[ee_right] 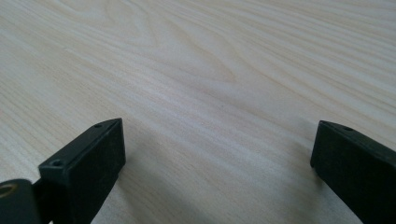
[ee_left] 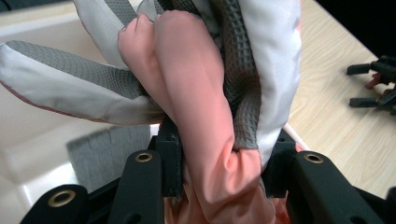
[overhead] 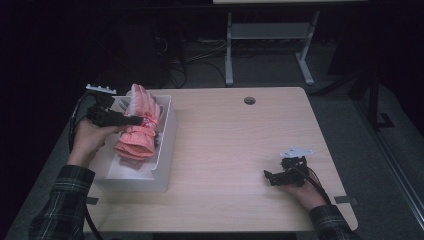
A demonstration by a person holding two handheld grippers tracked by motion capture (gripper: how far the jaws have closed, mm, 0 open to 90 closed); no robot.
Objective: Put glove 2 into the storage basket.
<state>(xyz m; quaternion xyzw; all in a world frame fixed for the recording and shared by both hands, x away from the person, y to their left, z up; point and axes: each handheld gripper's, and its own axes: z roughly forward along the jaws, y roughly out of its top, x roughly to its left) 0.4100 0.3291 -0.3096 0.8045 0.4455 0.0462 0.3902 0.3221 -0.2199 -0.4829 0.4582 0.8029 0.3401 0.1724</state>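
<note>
On the left, my left gripper [overhead: 136,120] is squeezing a soft pink and grey fabric glove [overhead: 138,125], jaws clamped on it. I am holding the glove just over the white plastic bin [overhead: 167,145] at the left side of the light wooden table [overhead: 235,150]. I am guessing the glove is going in or coming out; I cannot tell which. On the right, my right gripper [overhead: 267,175] is resting on the table, jaws apart, holding nothing.

The high view is dim and soft, the room beyond the surface [overhead: 240,150] nearly black. Both gripper views are much brighter: soft shadows lie just under the right tongs [ee_right: 217,154], and the cloth [ee_left: 205,93] pressed close between the left tongs [ee_left: 219,158] looks slightly blurred.
</note>
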